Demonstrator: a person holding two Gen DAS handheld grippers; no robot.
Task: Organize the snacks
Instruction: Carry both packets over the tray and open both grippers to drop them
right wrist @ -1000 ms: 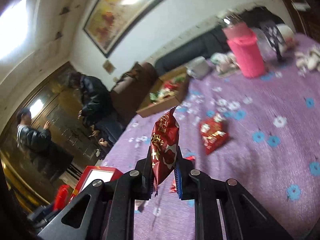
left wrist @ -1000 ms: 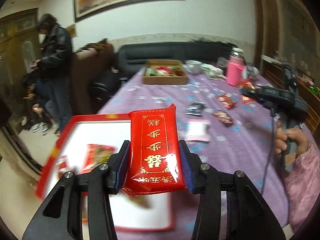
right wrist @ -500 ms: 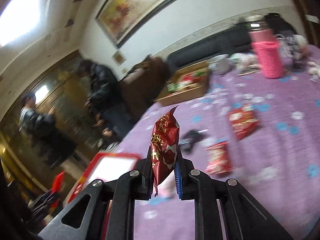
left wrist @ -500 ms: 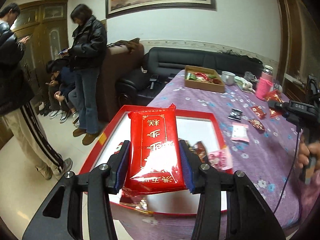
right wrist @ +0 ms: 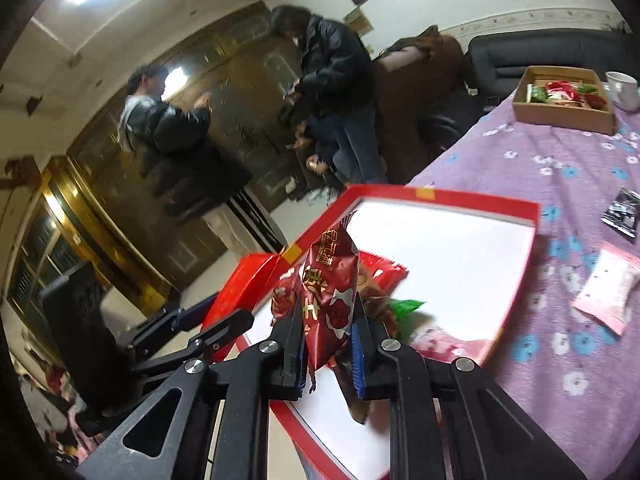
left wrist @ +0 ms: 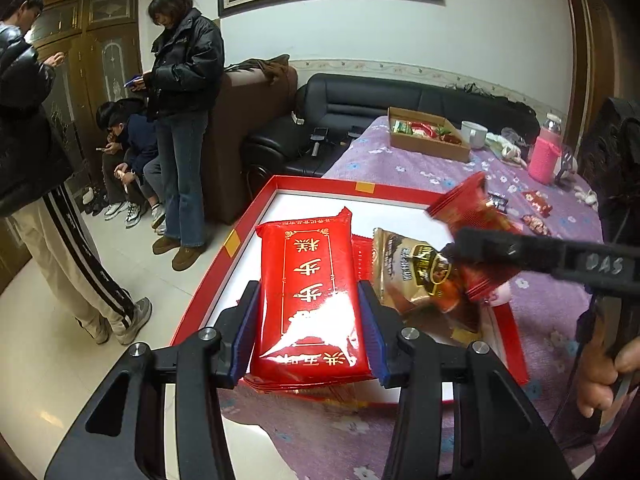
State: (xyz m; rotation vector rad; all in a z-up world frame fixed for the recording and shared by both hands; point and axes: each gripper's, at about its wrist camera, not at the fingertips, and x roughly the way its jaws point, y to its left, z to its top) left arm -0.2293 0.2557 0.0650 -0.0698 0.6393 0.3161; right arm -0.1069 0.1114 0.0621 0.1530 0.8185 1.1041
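Note:
My left gripper [left wrist: 308,312] is shut on a flat red packet with gold writing [left wrist: 310,292] and holds it over the near part of the red-rimmed white tray [left wrist: 320,190]. My right gripper [right wrist: 326,344] is shut on a dark red snack packet [right wrist: 330,300] above the same tray [right wrist: 440,200]; it also shows in the left wrist view [left wrist: 472,252]. A gold-brown packet [left wrist: 404,272] and other packets lie in the tray. The left gripper shows at the lower left of the right wrist view [right wrist: 208,320].
The tray sits at the end of a table with a purple flowered cloth [left wrist: 420,172]. A cardboard box of snacks [left wrist: 428,136], a white cup [left wrist: 474,134] and a pink bottle [left wrist: 546,152] stand at the far end. Loose packets [right wrist: 604,292] lie on the cloth. People [left wrist: 180,112] stand left.
Both grippers have moved left over the red tray with their packets. The right gripper and its packet have come into the left wrist view, close beside the left gripper.

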